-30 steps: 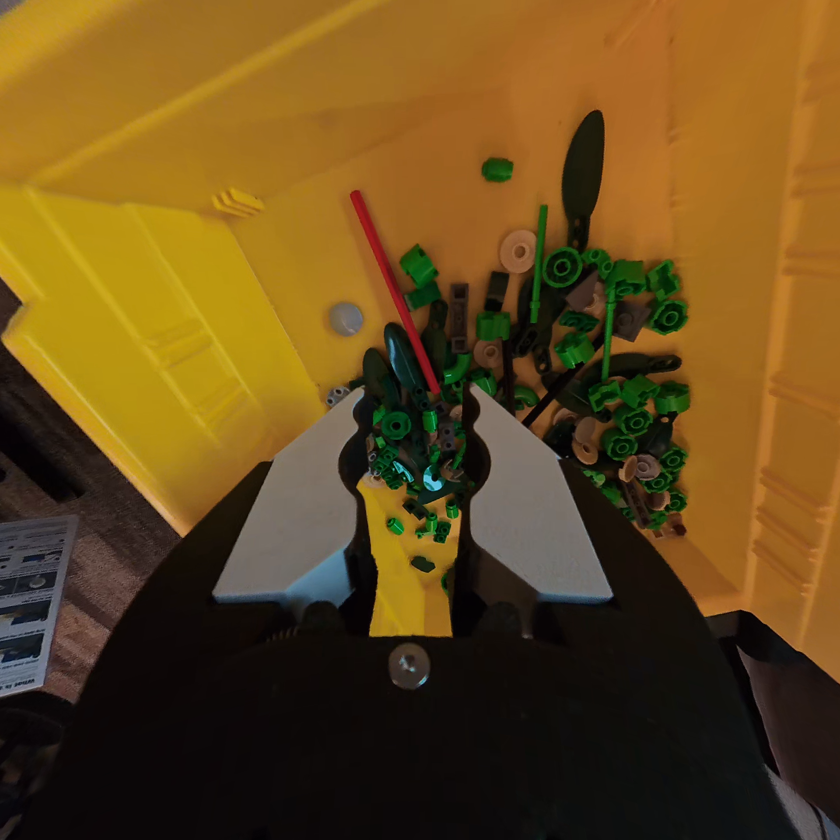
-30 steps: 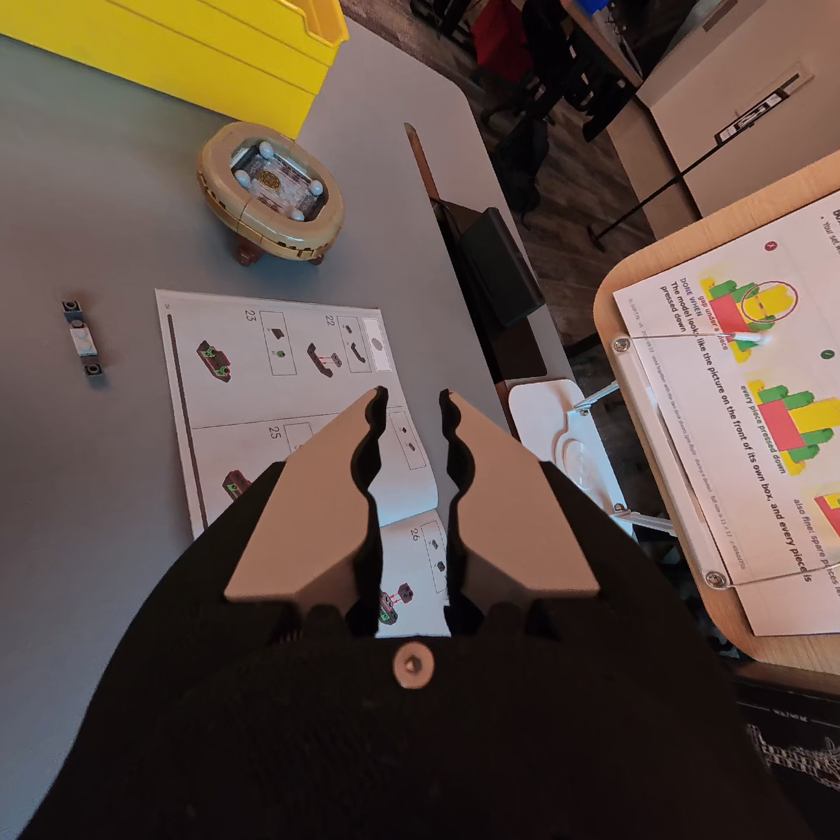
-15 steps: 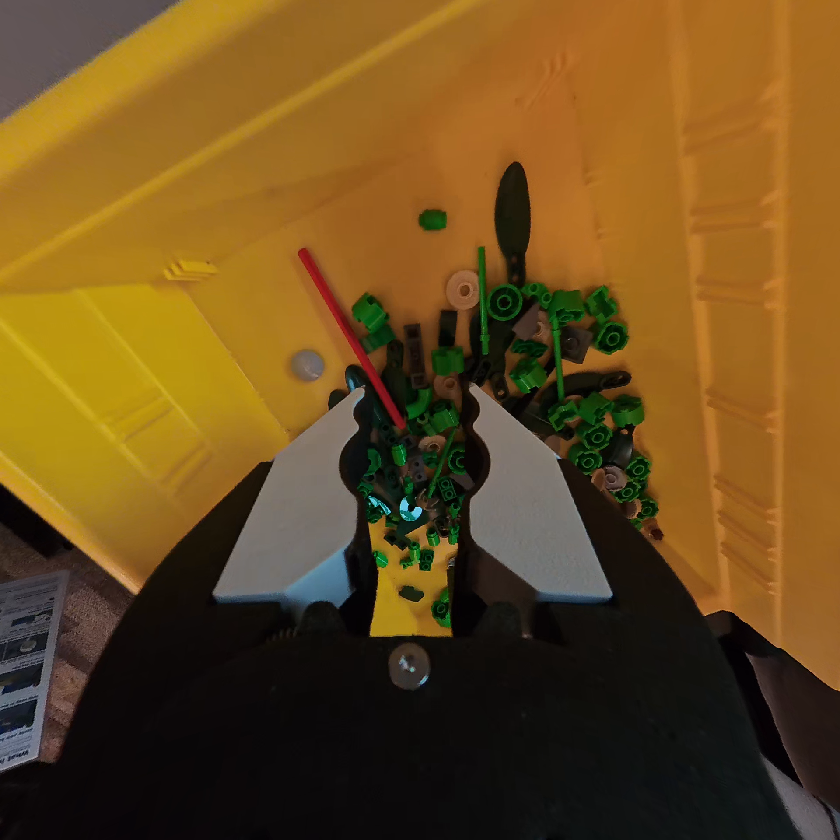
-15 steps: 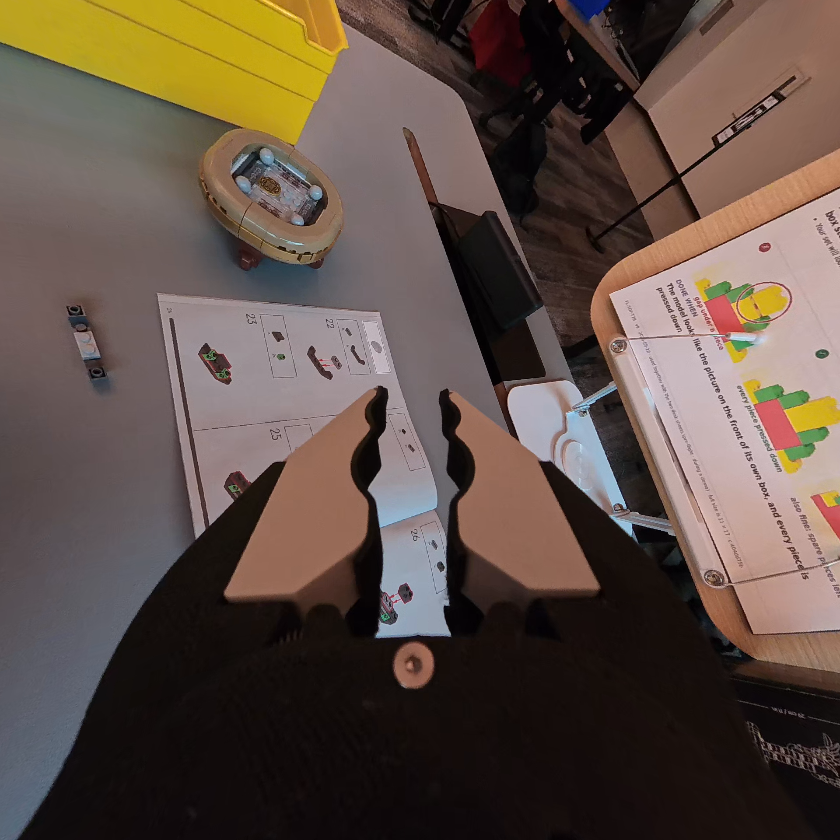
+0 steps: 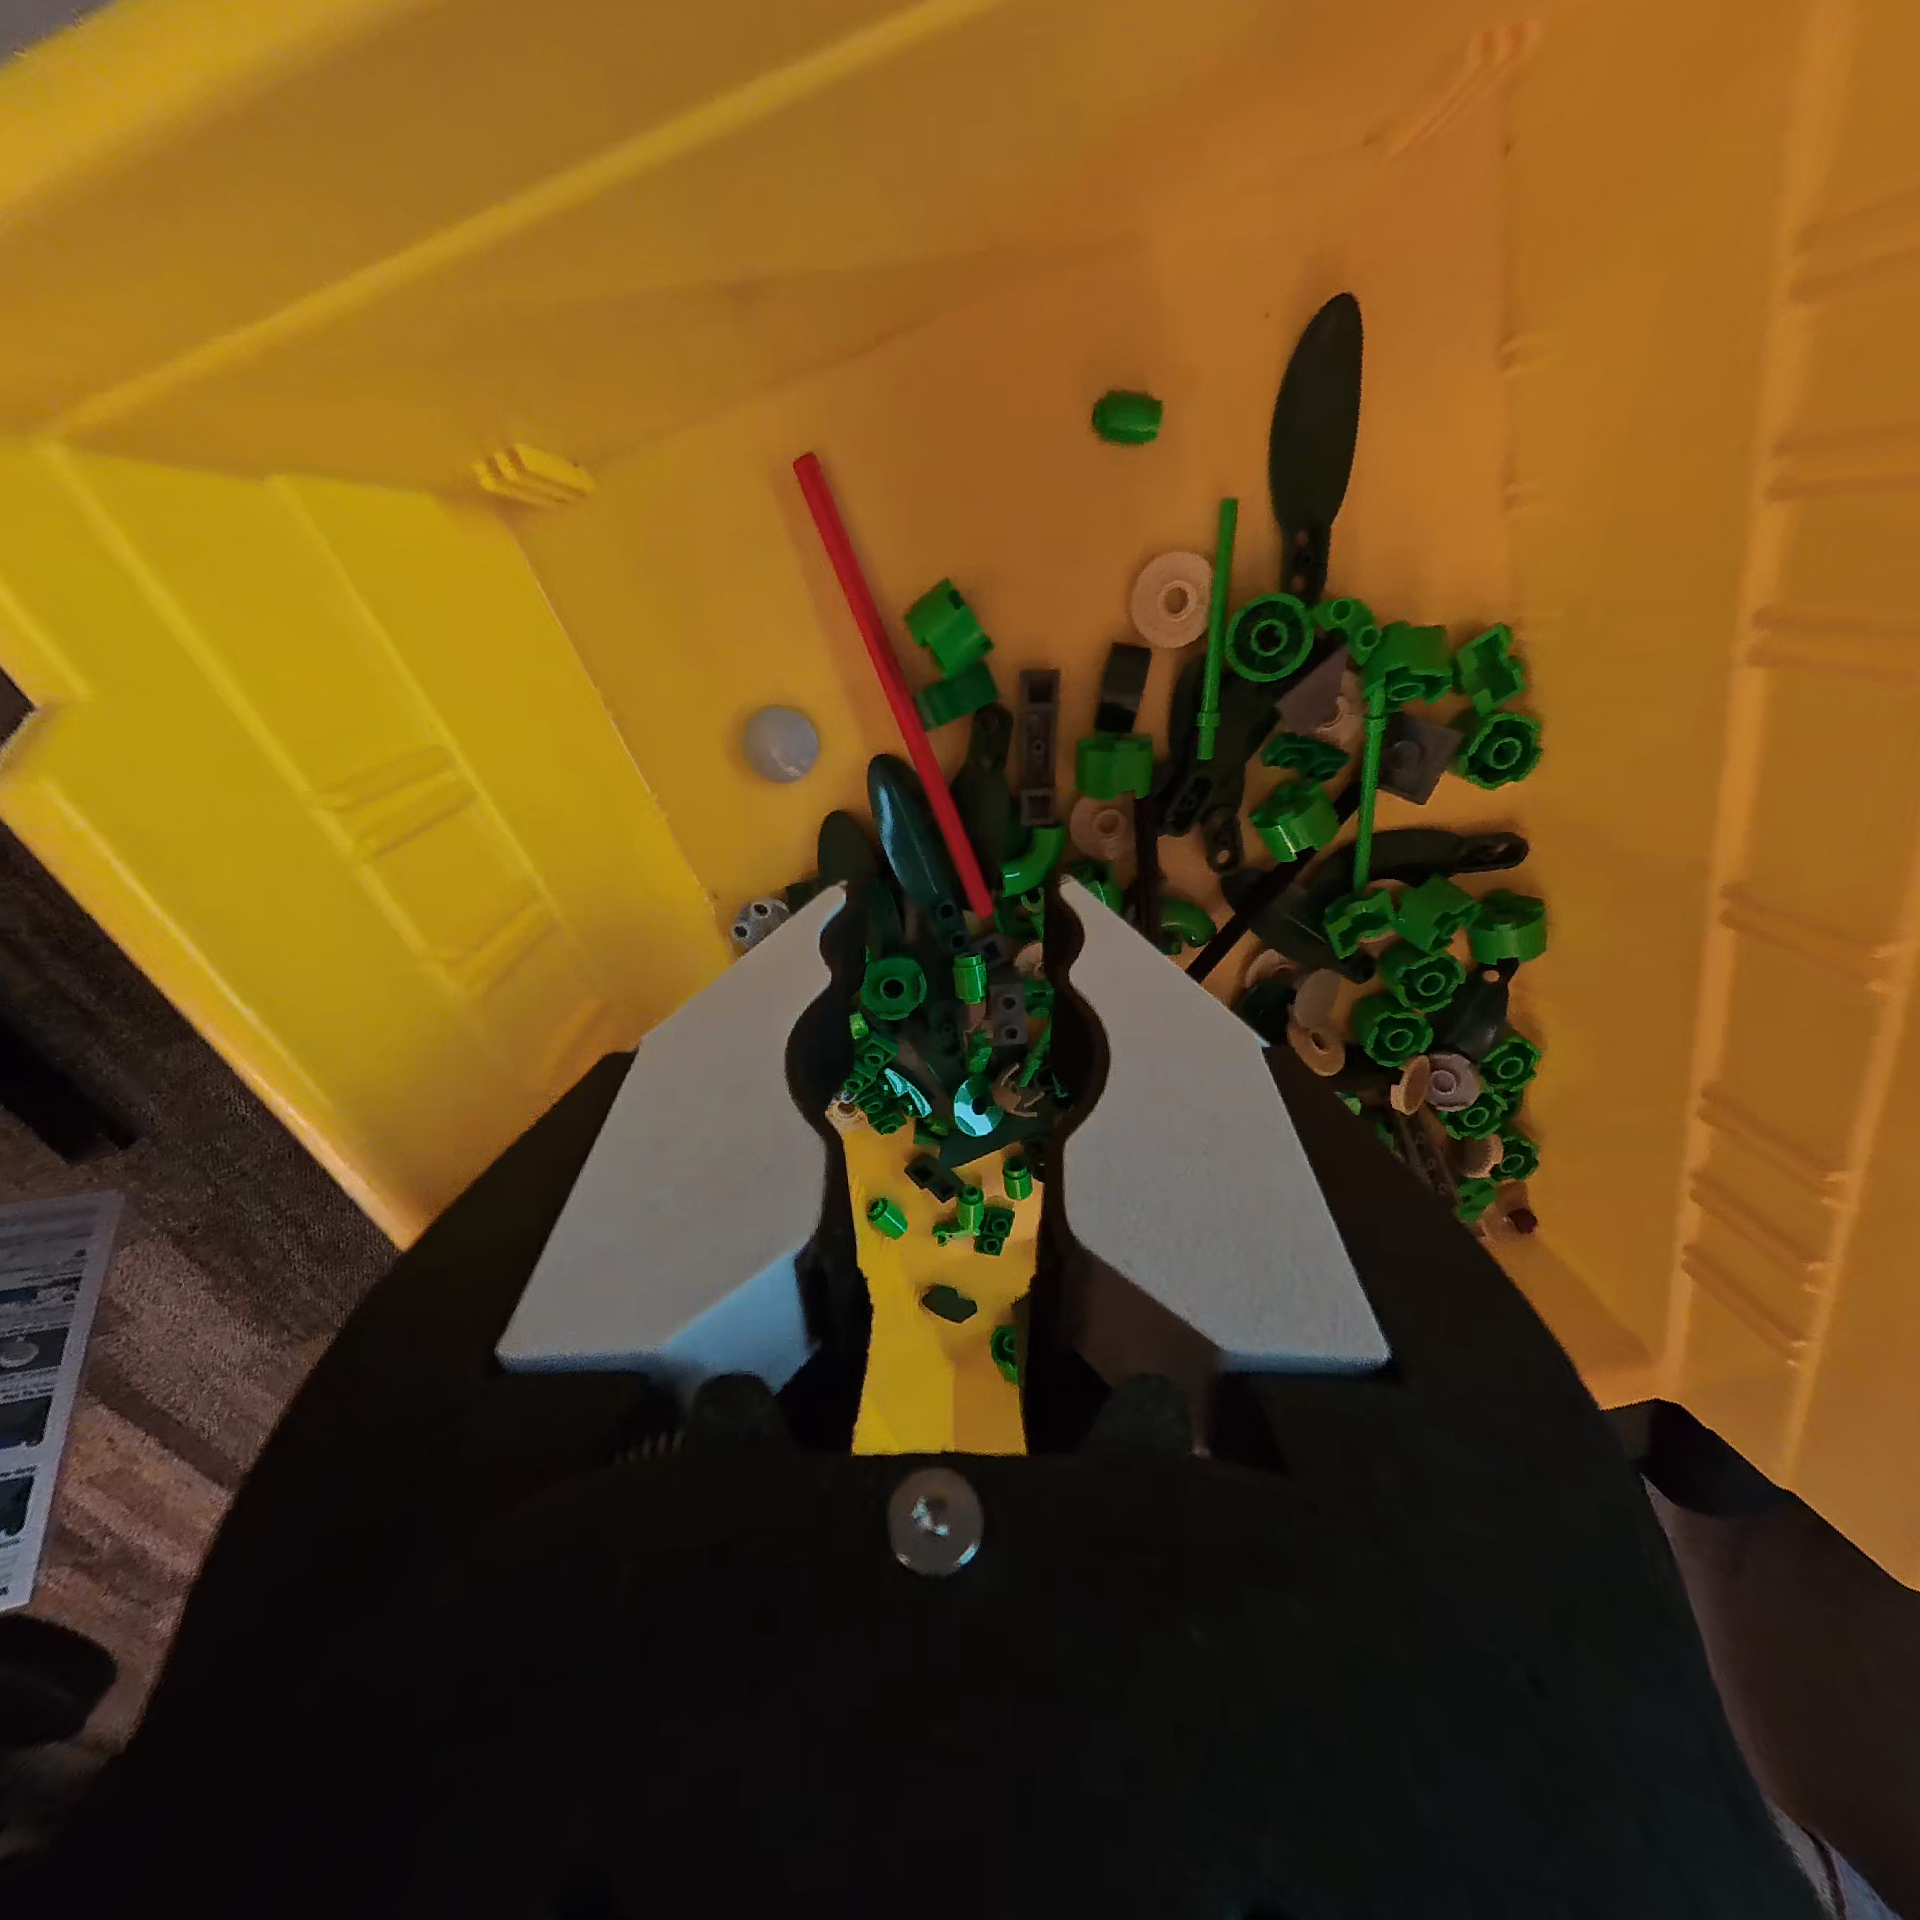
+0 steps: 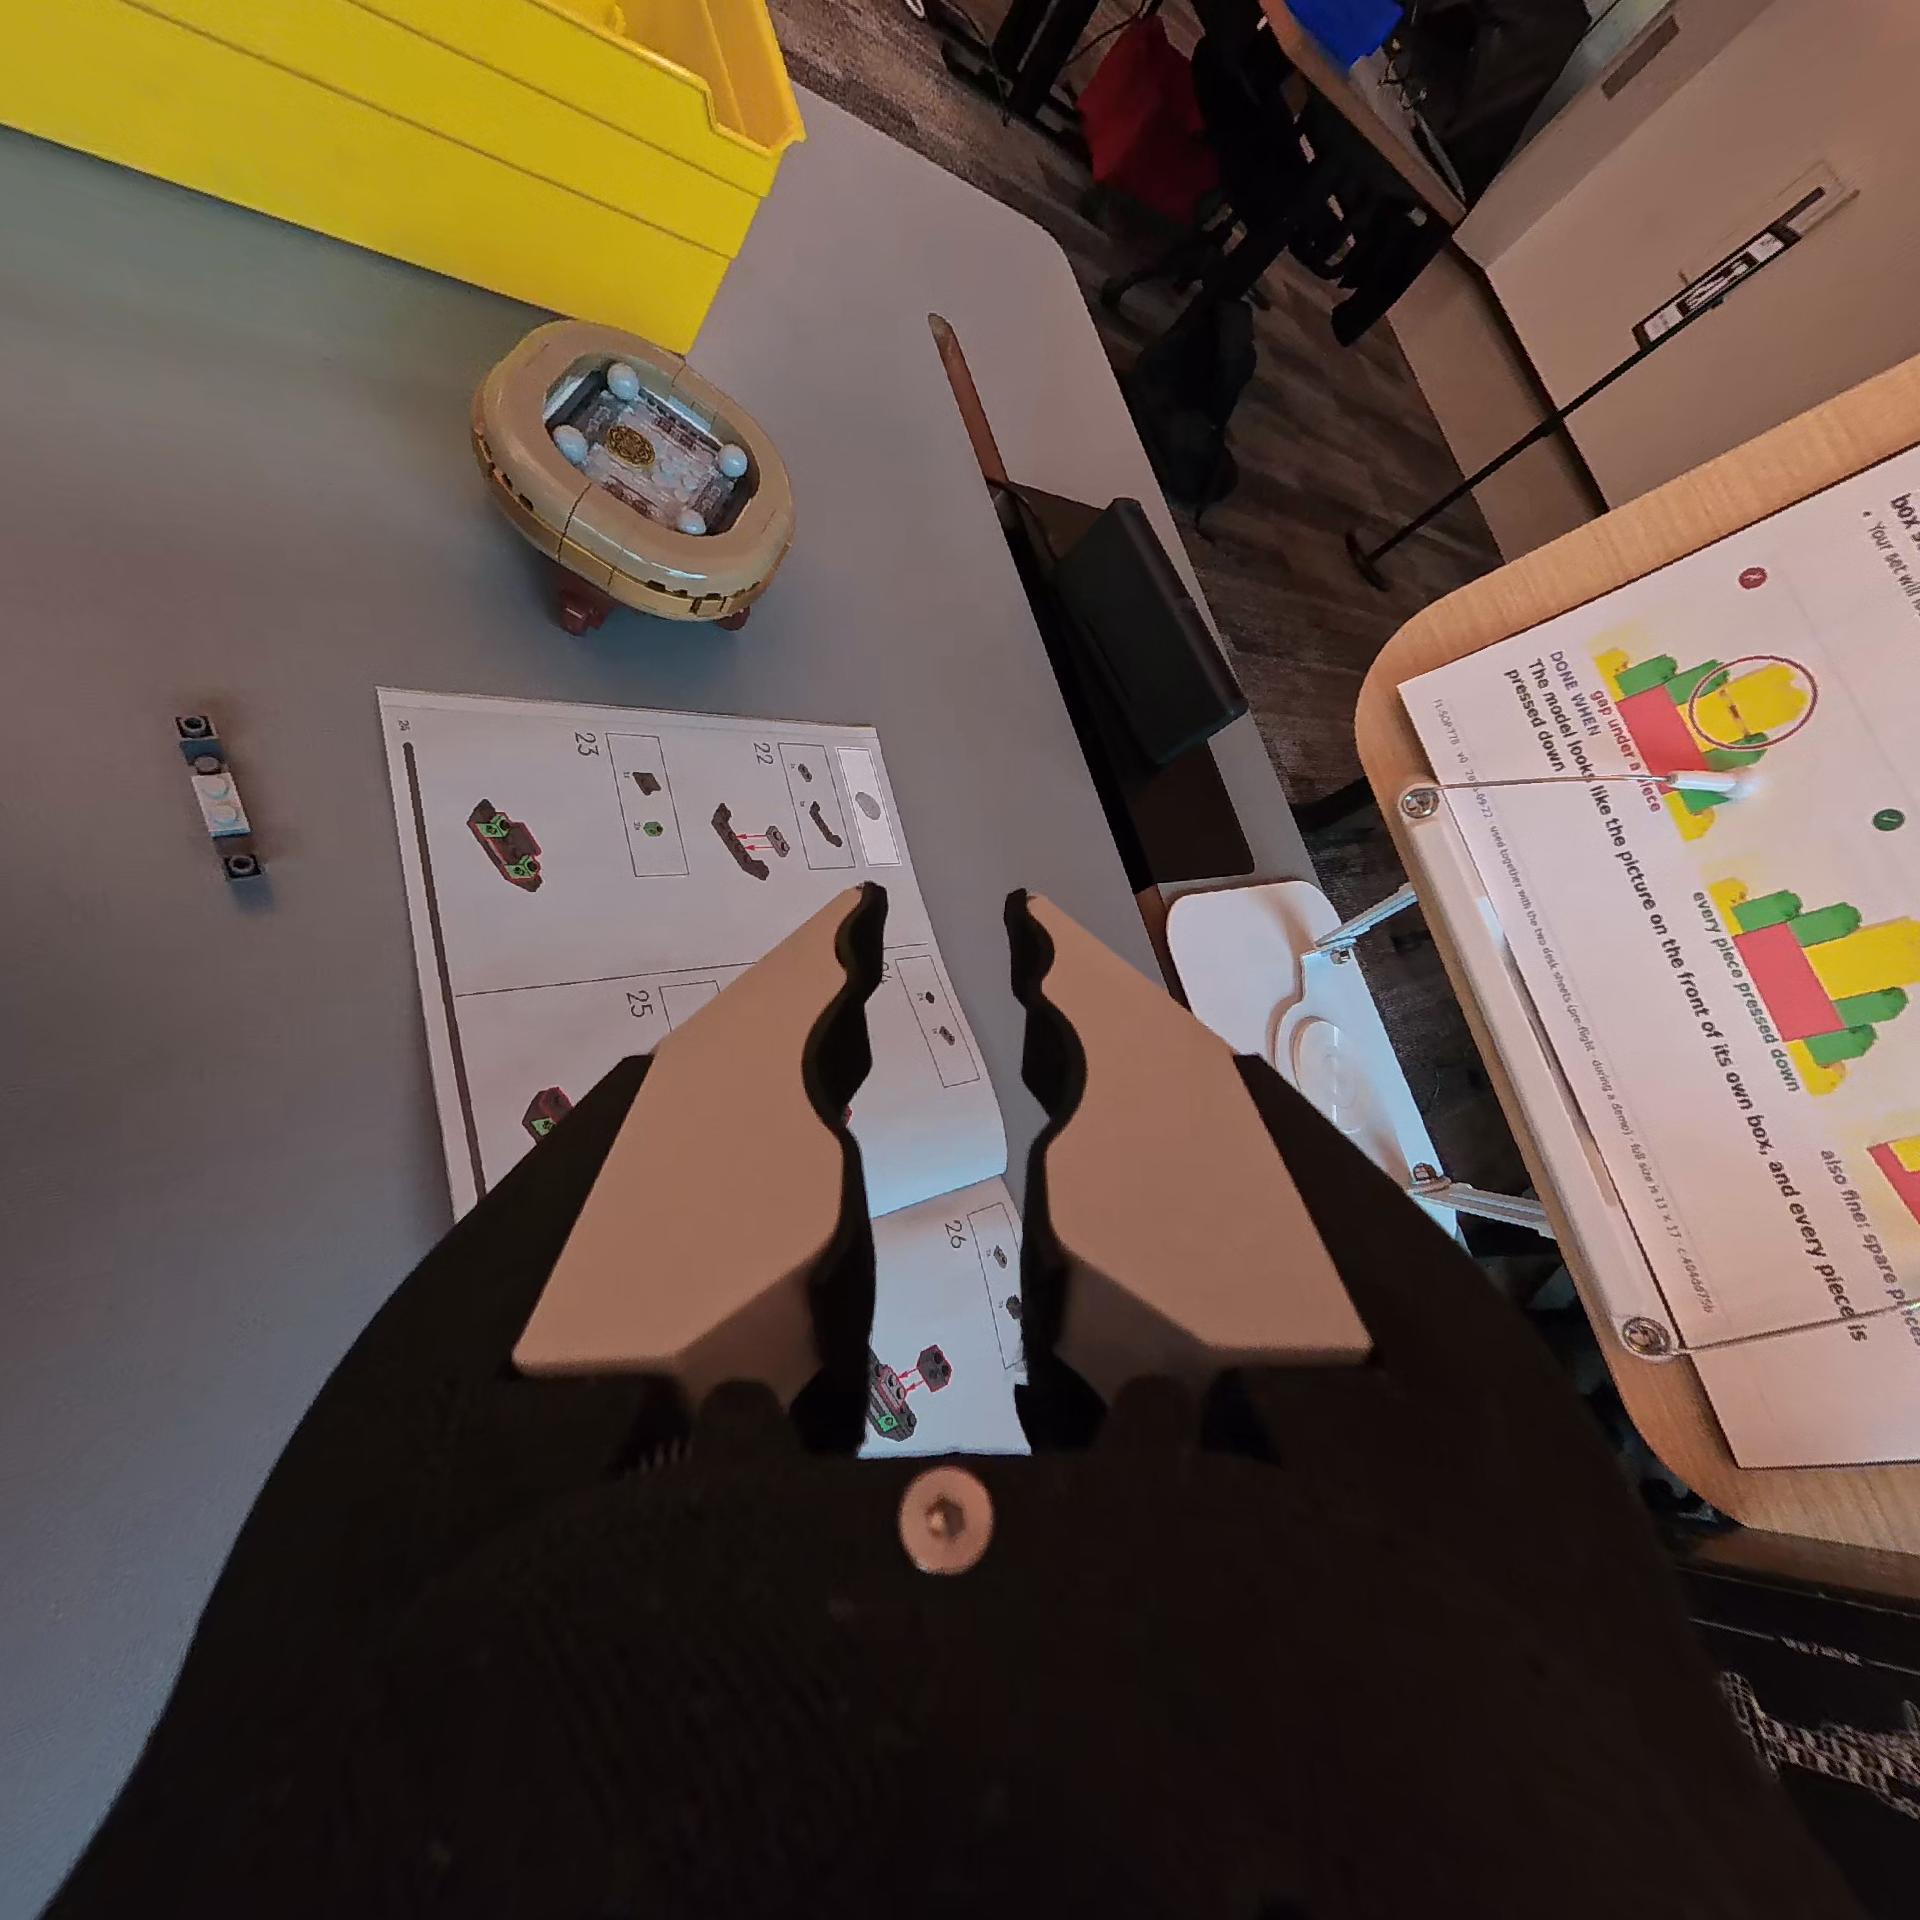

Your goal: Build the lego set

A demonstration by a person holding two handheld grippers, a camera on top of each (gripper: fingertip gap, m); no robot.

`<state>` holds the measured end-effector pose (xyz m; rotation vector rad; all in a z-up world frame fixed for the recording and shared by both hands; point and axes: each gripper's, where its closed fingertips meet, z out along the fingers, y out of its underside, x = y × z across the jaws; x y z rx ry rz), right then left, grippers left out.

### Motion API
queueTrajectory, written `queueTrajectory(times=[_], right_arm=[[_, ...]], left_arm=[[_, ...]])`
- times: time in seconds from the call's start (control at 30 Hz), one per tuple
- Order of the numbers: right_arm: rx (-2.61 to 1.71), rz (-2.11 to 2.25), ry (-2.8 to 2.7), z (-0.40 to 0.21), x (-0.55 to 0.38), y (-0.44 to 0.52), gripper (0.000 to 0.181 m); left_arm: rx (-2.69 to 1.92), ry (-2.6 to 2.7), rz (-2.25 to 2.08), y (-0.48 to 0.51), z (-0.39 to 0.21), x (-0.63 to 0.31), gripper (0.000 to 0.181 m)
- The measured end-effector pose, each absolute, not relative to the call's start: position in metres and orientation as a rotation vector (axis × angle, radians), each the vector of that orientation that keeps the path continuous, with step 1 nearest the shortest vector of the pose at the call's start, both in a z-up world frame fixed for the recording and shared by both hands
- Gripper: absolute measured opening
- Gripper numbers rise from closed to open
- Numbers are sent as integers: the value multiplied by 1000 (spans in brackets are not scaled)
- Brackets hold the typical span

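The left claw (image 5: 951,904) hangs inside the yellow bin (image 5: 416,727), its jaws apart and empty, over the heap of loose Lego pieces (image 5: 1299,883). The heap lies straight ahead of the tips and runs off toward the bin's right wall, so this claw is plainly the nearer one for the next pick. One red rod (image 5: 888,681) slants with its long axis from the far left down to the claw's tips, its lower end just between them. A single pale grey dome piece (image 5: 780,742) sits apart to the left; one green round piece (image 5: 1126,417) lies alone farther in; the long dark leaf (image 5: 1315,416) points toward the bin's far wall. The small green pieces are too many and too piled to count.

The right claw (image 6: 943,902) is also apart and empty, above the grey bench (image 6: 156,1143). On it, from left: one small grey subassembly (image 6: 220,800), one open instruction booklet (image 6: 644,831), and one tan oval model (image 6: 632,488) beside stacked yellow bins (image 6: 416,135) at the far edge.
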<state>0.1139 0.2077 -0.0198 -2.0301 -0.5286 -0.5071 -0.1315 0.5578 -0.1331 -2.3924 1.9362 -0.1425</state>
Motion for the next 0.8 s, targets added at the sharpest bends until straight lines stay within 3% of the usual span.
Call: queueTrajectory(times=[0.8], right_arm=[[-2052,-513,-530,-25,116,207,22]], left_arm=[[-2573,1926,114,565,-158,-167,14]])
